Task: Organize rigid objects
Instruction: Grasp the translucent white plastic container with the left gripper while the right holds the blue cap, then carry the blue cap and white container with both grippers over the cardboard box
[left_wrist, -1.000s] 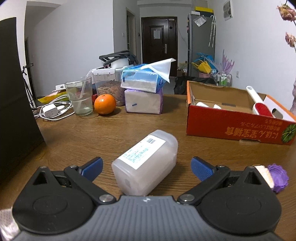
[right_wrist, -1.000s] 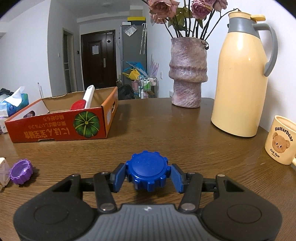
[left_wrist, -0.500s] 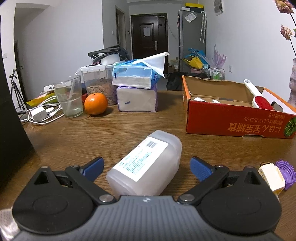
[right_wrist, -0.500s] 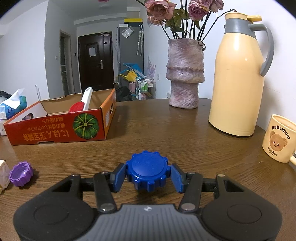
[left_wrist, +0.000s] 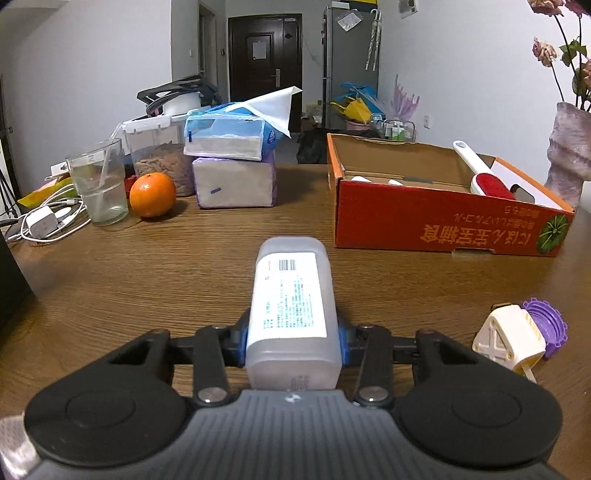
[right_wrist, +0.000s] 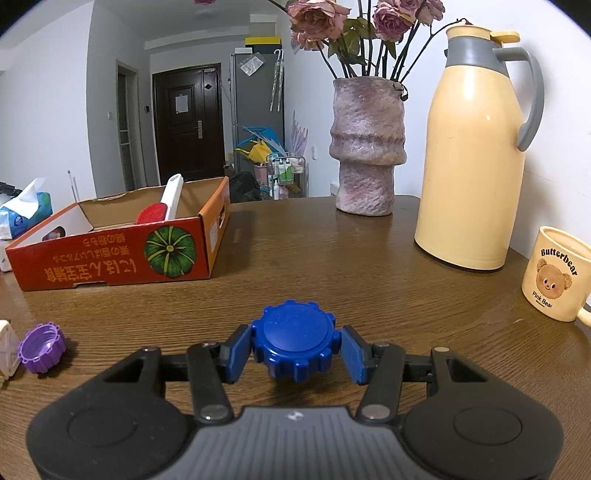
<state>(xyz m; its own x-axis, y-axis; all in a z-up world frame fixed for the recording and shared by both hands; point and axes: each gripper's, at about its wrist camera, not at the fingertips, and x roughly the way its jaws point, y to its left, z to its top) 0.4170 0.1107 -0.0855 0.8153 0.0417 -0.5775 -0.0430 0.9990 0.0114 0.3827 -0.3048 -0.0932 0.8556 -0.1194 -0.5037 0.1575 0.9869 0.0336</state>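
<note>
Your left gripper (left_wrist: 293, 341) jaws are closing on the translucent bottle (left_wrist: 293, 314); your right gripper (right_wrist: 293, 349) jaws pinch the blue cap (right_wrist: 294, 339). The far cardboard box (left_wrist: 443, 225) holds a lint roller (left_wrist: 484, 175).

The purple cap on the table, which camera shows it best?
The right wrist view: the purple cap sits in the open near the left edge, its ridged rim and hollow inside plain. In the left wrist view the cap is partly hidden behind a white plug.

A translucent white plastic bottle (left_wrist: 293, 314) with a printed label lies on its side on the wooden table, pointing away, while a blue ridged cap (right_wrist: 295, 345) sits flat-side up, a purple cap (right_wrist: 41, 347) lying open-side up nearby.
</note>
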